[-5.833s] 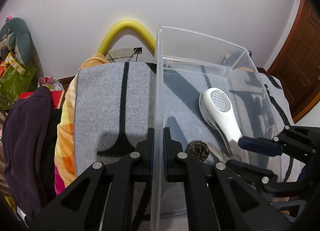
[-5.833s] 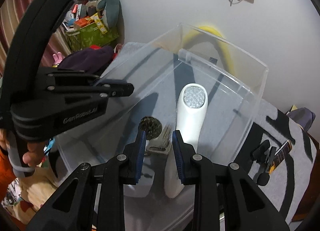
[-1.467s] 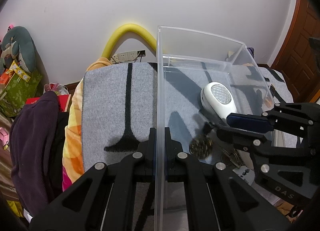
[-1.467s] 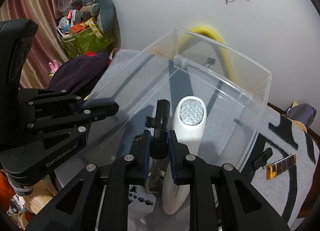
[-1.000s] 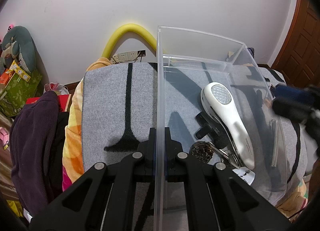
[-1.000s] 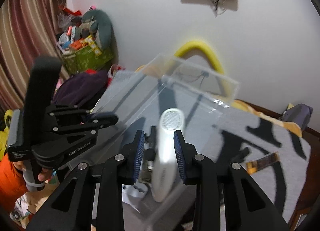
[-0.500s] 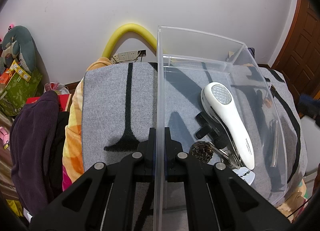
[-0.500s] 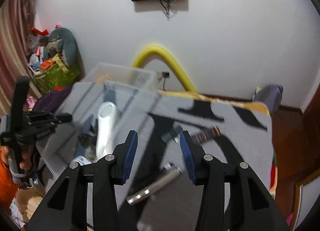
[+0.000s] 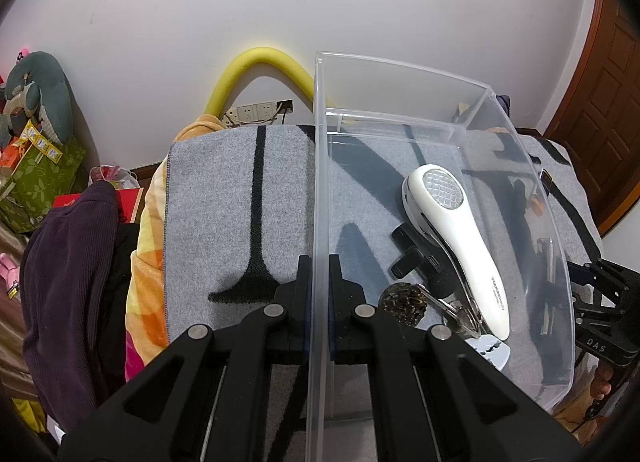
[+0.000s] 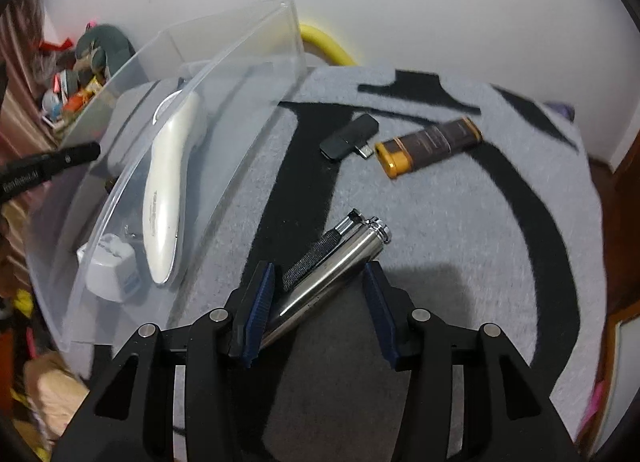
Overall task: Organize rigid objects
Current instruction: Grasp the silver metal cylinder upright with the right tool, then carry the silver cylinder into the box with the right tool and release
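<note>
My left gripper [image 9: 318, 262] is shut on the left wall of a clear plastic bin [image 9: 320, 142] standing on a grey blanket. In the bin lie a white handheld device [image 9: 452, 230], a black clip [image 9: 412, 258], a dark round ball [image 9: 404, 300] and a white adapter [image 9: 492, 350]. My right gripper [image 10: 320, 290] is open, low over the blanket to the right of the bin. Between its blue pads lie a silver cylinder [image 10: 340, 270] and a thin knurled tool [image 10: 316, 258]. The right pad stands apart from the cylinder.
Farther along the blanket [image 10: 440, 242] lie a black USB adapter [image 10: 348, 136] and a brown and orange stick [image 10: 428, 146]. A yellow foam tube [image 9: 260, 62] arches against the wall. Dark clothes [image 9: 68, 270] and a wooden door [image 9: 604, 134] flank the bed.
My right gripper let the black clip go inside the bin, swung out to the right and sank over the silver cylinder with its jaws wider. The left gripper has not moved.
</note>
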A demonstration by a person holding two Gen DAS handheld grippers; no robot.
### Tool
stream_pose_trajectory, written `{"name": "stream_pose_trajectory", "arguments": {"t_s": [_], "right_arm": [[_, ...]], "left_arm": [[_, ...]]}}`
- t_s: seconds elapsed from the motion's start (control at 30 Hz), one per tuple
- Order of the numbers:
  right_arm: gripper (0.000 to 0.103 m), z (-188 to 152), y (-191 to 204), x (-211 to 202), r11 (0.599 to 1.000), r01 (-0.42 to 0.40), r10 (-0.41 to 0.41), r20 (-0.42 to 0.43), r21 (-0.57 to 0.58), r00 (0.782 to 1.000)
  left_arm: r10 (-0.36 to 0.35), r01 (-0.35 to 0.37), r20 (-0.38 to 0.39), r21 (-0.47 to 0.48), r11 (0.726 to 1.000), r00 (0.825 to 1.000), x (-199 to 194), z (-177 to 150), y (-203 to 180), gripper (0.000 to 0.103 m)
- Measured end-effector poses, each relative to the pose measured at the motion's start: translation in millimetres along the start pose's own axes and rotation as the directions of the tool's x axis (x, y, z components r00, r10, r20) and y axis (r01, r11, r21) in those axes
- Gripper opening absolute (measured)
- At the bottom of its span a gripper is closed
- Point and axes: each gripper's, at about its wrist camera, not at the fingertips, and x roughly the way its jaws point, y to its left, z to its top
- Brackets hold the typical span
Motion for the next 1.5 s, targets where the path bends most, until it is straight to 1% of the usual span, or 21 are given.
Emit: {"name": "stream_pose_trajectory", "arguments": {"t_s": [0.07,0.1,0.13,0.17,0.23,0.3,0.43,0.6,0.73,0.9,1.1,1.3,1.4,1.5], "right_arm": [[0.028,0.4,0.5,-1.5,1.0,0.001,-0.001,0.01,-0.003,1.0],[0.025,1.1,-0.8,-2.1,1.0,-0.011,0.011,0.011,0.004,1.0],[0.02,2.5,-2.1,-2.5,1.0,-0.016,0.016,0.012,0.011,1.0],[0.016,3.0,-3.9,-3.3,0.999,-0.025,0.025,0.015,0.021,1.0],[0.014,3.5,-5.9,-5.1,0.999,-0.038,0.037,0.02,0.031,0.999],[0.014,4.5,-8.3,-6.9,0.998,-0.05,0.049,0.023,0.041,0.999],[0.014,5.6,-10.6,-16.6,0.998,-0.04,0.038,0.051,0.047,0.998],[0.014,17.7,-11.2,-31.5,0.999,-0.022,0.017,0.098,0.05,0.995],[0.014,27.7,-9.8,-48.4,0.999,-0.017,0.011,0.148,0.042,0.989],[0.014,43.0,2.5,-73.0,1.0,-0.011,0.01,0.226,0.006,0.974],[0.014,61.5,26.2,-96.1,0.999,-0.028,0.041,0.301,-0.046,0.953],[0.014,78.6,54.9,-111.1,0.991,-0.085,0.117,0.353,-0.104,0.928],[0.014,80.9,68.1,-111.4,0.984,-0.121,0.161,0.349,-0.134,0.923],[0.014,80.1,84.2,-104.1,0.974,-0.145,0.194,0.321,-0.172,0.927]], "left_arm": [[-0.001,0.001,-0.001,-0.001,1.0,1.0,0.1,0.1,0.0,0.005],[-0.001,0.001,-0.001,-0.001,1.0,1.0,-0.1,-0.1,-0.1,0.005],[-0.001,0.001,-0.001,-0.001,1.0,1.0,-0.5,-0.3,-0.2,0.005],[0.0,0.0,-0.001,-0.001,1.0,1.0,-0.5,-0.2,-0.3,0.005],[-0.001,0.001,0.0,-0.001,1.0,1.0,-0.4,-0.1,-0.3,0.005],[-0.001,0.001,-0.001,-0.002,1.0,1.0,-0.6,-0.2,-0.2,0.005],[-0.001,0.001,-0.001,-0.001,1.0,1.0,-0.8,-0.3,0.0,0.005],[-0.001,0.001,0.0,-0.002,1.0,1.0,-0.8,-0.3,-0.3,0.005],[-0.001,0.001,-0.001,-0.002,1.0,1.0,-1.1,-0.3,-0.1,0.005],[0.0,0.0,0.0,-0.002,1.0,1.0,-1.2,-0.4,0.0,0.005],[0.0,0.0,-0.001,-0.002,1.0,1.0,-1.2,-0.3,-0.1,0.005],[-0.001,0.001,0.0,-0.002,1.0,1.0,-1.2,-0.3,-0.1,0.005],[-0.001,0.001,0.0,-0.002,1.0,1.0,-1.2,-0.2,-0.1,0.005],[0.0,0.0,0.0,-0.002,1.0,1.0,-1.2,-0.2,-0.1,0.005]]}}
